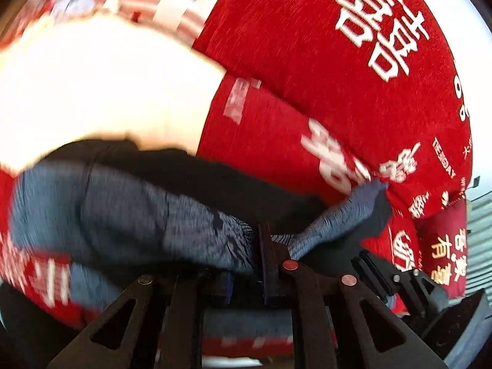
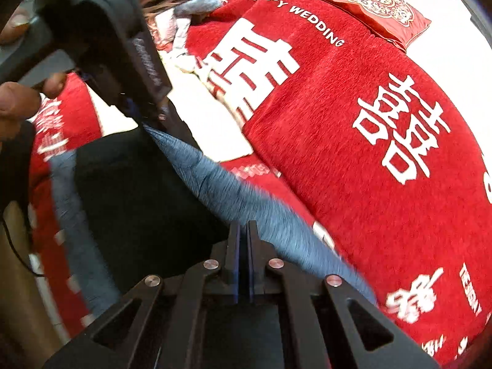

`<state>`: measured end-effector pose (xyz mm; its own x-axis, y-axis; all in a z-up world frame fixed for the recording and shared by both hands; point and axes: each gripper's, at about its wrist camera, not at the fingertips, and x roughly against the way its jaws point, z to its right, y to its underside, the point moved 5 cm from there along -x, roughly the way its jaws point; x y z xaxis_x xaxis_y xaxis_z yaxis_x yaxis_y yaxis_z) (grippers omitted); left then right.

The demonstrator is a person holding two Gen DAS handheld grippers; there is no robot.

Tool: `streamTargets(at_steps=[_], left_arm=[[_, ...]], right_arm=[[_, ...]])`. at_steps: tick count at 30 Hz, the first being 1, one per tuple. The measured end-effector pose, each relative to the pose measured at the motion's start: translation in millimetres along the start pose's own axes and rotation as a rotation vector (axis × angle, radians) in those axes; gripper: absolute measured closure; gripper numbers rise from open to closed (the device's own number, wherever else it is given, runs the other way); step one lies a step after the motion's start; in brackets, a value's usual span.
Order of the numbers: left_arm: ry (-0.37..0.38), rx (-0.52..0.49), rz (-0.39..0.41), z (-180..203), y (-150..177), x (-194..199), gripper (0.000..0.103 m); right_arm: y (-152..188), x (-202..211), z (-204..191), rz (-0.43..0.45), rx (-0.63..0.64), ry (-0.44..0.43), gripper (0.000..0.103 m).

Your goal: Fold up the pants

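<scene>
The grey-blue knitted pants [image 1: 129,203] hang stretched between both tools, above the red bedspread with white characters [image 1: 307,61] on the bed. The left hand-held gripper [image 1: 270,246] has its jaws pressed together, pinching the waist fabric. The right hand-held gripper [image 2: 243,240] pinches the same taut edge. The cloth looks ribbed, with a dark inner side.
</scene>
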<state>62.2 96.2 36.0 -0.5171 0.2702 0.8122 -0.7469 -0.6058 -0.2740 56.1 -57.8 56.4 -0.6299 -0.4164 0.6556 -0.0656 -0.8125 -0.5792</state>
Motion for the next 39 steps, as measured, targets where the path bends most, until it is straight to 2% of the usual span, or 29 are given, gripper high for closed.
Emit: streamTargets(at_steps=[2,6,8,9,11,13,14,16,18,20,22,26,27,28,29,30,32,35,37,39], left_arm=[[0.008,0.020,-0.036,-18,25,-7,0.088],[-0.011,0.078,-0.095,-47,53,-26,0.088],[-0.016,0.109,-0.110,-58,59,-31,0.088],[-0.012,0.115,-0.112,-61,61,-32,0.088],[-0.005,0.121,-0.111,-62,60,-34,0.088],[-0.008,0.119,-0.107,-63,62,-37,0.088],[-0.011,0.116,-0.104,-64,64,-37,0.088],[-0.011,0.113,-0.102,-64,65,-37,0.088],[-0.004,0.117,-0.104,-67,67,-36,0.088],[0.000,0.122,-0.105,-67,66,-34,0.088],[-0.004,0.117,-0.104,-67,66,-34,0.088],[-0.029,0.089,-0.101,-63,67,-33,0.088],[-0.028,0.085,-0.101,-62,67,-32,0.088],[-0.022,0.082,-0.102,-61,67,-30,0.088],[-0.014,0.080,-0.102,-61,68,-28,0.088],[-0.004,0.077,-0.100,-60,69,-25,0.088],[0.001,0.057,-0.089,-57,70,-17,0.088],[-0.008,0.018,-0.081,-54,73,-10,0.088],[-0.034,0.003,-0.102,-60,80,-16,0.088],[-0.054,0.046,-0.153,-75,90,-30,0.088]], right_arm=[[18,2,-27,-0.041,-0.021,-0.031,0.099],[45,12,-68,-0.112,0.001,-0.070,0.099],[44,17,-62,-0.123,-0.083,-0.134,0.098],[42,20,-48,-0.125,-0.167,-0.159,0.094],[40,21,-20,-0.123,-0.328,-0.196,0.075],[44,13,16,-0.168,-0.550,-0.213,0.007],[48,8,33,-0.192,-0.681,-0.223,0.003],[54,-4,61,-0.220,-0.902,-0.273,0.003],[63,-18,82,-0.283,-1.066,-0.208,0.003],[77,-35,97,-0.391,-1.204,-0.119,0.003],[85,-54,107,-0.478,-1.283,-0.035,0.003],[102,-94,100,-0.691,-1.277,-0.003,0.004],[105,-97,97,-0.710,-1.251,0.019,0.020],[106,-92,97,-0.713,-1.209,0.083,0.046],[104,-85,96,-0.677,-1.205,0.078,0.058],[103,-77,95,-0.652,-1.221,0.050,0.085],[109,-46,93,-0.585,-1.277,0.046,0.090],[130,-6,74,-0.545,-1.325,0.060,0.091],[141,-2,54,-0.561,-1.328,0.051,0.091],[152,-7,38,-0.575,-1.323,0.039,0.090]])
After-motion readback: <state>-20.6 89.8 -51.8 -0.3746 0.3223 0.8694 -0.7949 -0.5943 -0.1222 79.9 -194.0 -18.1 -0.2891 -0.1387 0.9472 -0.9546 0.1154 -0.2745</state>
